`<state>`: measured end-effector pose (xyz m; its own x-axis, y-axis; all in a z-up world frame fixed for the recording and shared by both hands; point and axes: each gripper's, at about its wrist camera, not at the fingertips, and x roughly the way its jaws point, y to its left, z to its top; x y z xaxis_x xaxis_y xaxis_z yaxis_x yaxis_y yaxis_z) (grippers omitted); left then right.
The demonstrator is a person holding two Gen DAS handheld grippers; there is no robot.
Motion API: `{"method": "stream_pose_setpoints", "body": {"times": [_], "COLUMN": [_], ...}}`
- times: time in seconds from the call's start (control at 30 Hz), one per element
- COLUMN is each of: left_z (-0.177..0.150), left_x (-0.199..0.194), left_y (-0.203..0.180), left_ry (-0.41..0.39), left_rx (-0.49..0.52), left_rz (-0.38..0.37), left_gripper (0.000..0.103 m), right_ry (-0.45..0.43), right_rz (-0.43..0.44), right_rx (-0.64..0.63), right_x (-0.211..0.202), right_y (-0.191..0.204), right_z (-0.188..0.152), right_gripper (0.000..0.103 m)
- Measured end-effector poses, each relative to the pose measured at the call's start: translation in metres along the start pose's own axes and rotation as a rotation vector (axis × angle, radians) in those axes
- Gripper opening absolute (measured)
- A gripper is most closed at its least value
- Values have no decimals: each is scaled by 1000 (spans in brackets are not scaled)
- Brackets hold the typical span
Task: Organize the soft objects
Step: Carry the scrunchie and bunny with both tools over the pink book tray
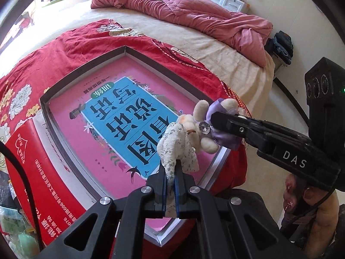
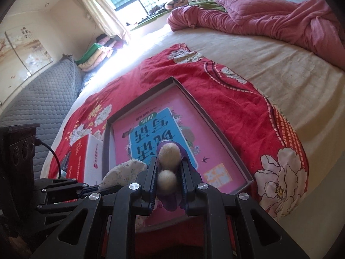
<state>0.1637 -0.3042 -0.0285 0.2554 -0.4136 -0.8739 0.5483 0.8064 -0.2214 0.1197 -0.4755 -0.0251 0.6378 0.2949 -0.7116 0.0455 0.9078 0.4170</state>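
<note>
Small cream plush doll (image 1: 195,127) in floral-print cloth with purple ribbon — held above shallow grey-rimmed box (image 1: 86,70) with pink-and-blue printed bottom, on red flowered blanket (image 1: 71,49). Left gripper (image 1: 170,176) clenched on floral cloth; right gripper (image 2: 169,172) clamped on plush limbs.

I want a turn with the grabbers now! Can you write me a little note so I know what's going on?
Left gripper: jaws shut on the floral cloth end of the small cream plush toy.
Right gripper: jaws shut on the toy's purple-ribboned end.
The toy hangs between both grippers above the shallow grey-rimmed box with a pink book cover inside, lying on the red floral blanket.
Done: toy picked up.
Left: probably lower it into the box and let go.
</note>
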Motion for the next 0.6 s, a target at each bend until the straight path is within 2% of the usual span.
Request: {"method": "stream_pose_setpoints", "body": {"times": [0.2, 0.37, 0.6], "left_z": [3, 3, 7], "left_x": [11, 18, 22], "left_y": [3, 2, 5], "left_ry": [26, 43, 59], "left_rx": [-3, 18, 30], "left_rz": [19, 56, 87], "left_gripper": [6, 6, 6], "right_ry": [10, 19, 29], "right_rz": [-43, -129, -205], "right_rx": [9, -55, -128], "right_x": [7, 10, 14], "right_y": [-8, -3, 5], "right_z": [-1, -1, 2], "right_gripper": [20, 21, 24]}}
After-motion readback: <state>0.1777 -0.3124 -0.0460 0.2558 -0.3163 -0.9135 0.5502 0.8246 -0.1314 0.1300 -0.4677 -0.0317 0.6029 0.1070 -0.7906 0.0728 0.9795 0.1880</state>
